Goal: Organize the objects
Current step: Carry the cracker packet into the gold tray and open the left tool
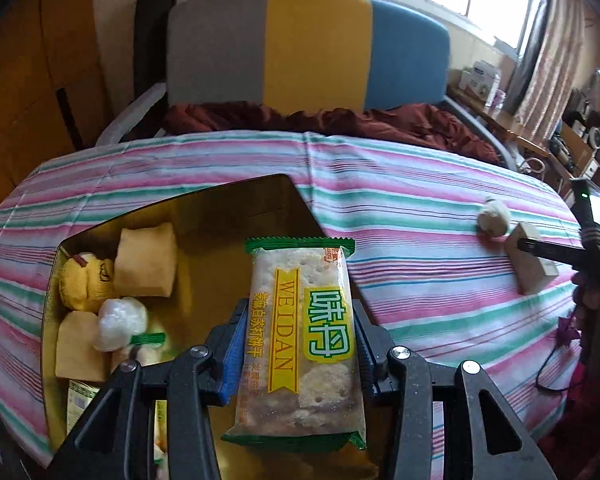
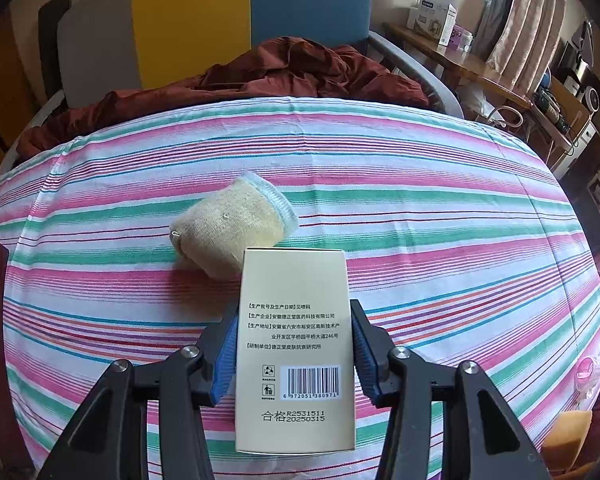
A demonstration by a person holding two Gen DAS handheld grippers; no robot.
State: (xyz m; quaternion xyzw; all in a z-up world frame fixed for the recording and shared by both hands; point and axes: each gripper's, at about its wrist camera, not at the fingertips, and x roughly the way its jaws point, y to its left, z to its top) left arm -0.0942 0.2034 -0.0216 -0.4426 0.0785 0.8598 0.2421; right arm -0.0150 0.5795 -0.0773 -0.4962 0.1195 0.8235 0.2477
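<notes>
- Left gripper (image 1: 300, 344), black frame with blue ribbed pads: jaws closed on a clear plastic cracker packet (image 1: 302, 340) with green crimped ends, a yellow ribbon band lettered "WEIDAN" and a green label with white characters. Pale dimpled crackers show through the film. The packet is held lengthwise, pads pressing its two long edges, above the open gold-lined box.
- Gold-lined box (image 1: 236, 216), shiny yellow interior, standing on the striped cloth at the left. It holds two pale yellow square pouches (image 1: 146, 264), a round yellow wrapped cake (image 1: 84, 288), a crinkled white wrapped ball (image 1: 122, 322) and further packets, partly hidden behind the gripper.
- Right gripper (image 2: 294, 344), same build: jaws closed on a beige rectangular carton (image 2: 294, 344), matte card, printed with black Chinese text, recycling marks, a barcode and a batch stamp. Its far end lies just beside the rolled sock; whether the carton rests on the cloth cannot be told.
- Rolled cream knitted sock (image 2: 232, 232) with light blue cuff edge, lying on the cloth, near the carton's far end.
- Tabletop cloth (image 2: 420, 208), cotton with pink, green, white and blue stripes, covering the whole tabletop.
- Behind: a chair back (image 1: 312, 48) in grey, yellow and blue panels, with dark red fabric (image 1: 340, 120) bunched on its seat.
</notes>
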